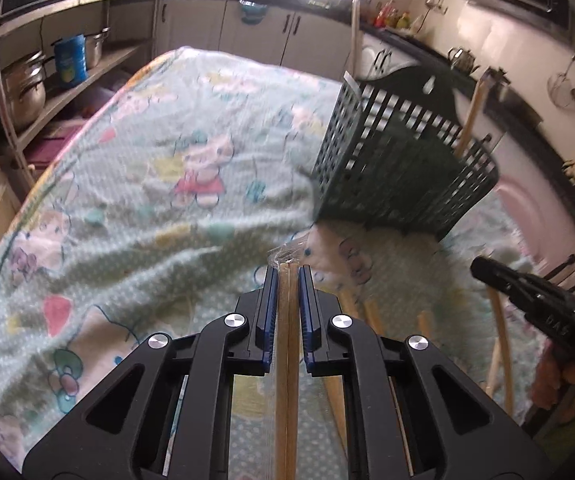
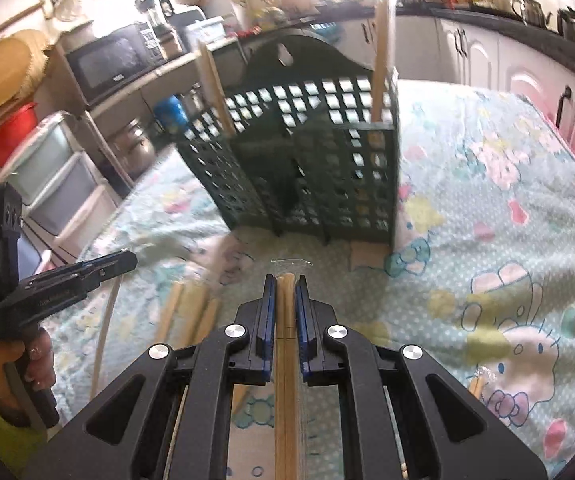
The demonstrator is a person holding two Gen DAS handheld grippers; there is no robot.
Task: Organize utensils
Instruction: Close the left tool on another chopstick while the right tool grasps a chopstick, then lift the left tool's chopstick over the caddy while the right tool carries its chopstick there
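Note:
In the left wrist view my left gripper (image 1: 288, 270) is shut on a pair of wooden chopsticks (image 1: 287, 360) in clear wrap, held above the cartoon-print cloth (image 1: 147, 200). My right gripper (image 2: 286, 278) is shut the same way on another wrapped pair (image 2: 285, 400). A dark green slotted utensil basket (image 1: 399, 168) (image 2: 307, 160) stands ahead of both. Two wooden sticks (image 2: 383, 60) stand upright in it. Each gripper shows in the other's view: the right (image 1: 481, 266), and the left (image 2: 127, 258) with a hand on its grip.
Loose wooden chopsticks (image 2: 191, 308) (image 1: 499, 340) lie on the cloth between the grippers. Another wrapped pair (image 2: 477, 384) lies at the lower right. Shelves with pots (image 1: 27, 88), a microwave (image 2: 111, 60) and kitchen cabinets (image 1: 255, 36) surround the table.

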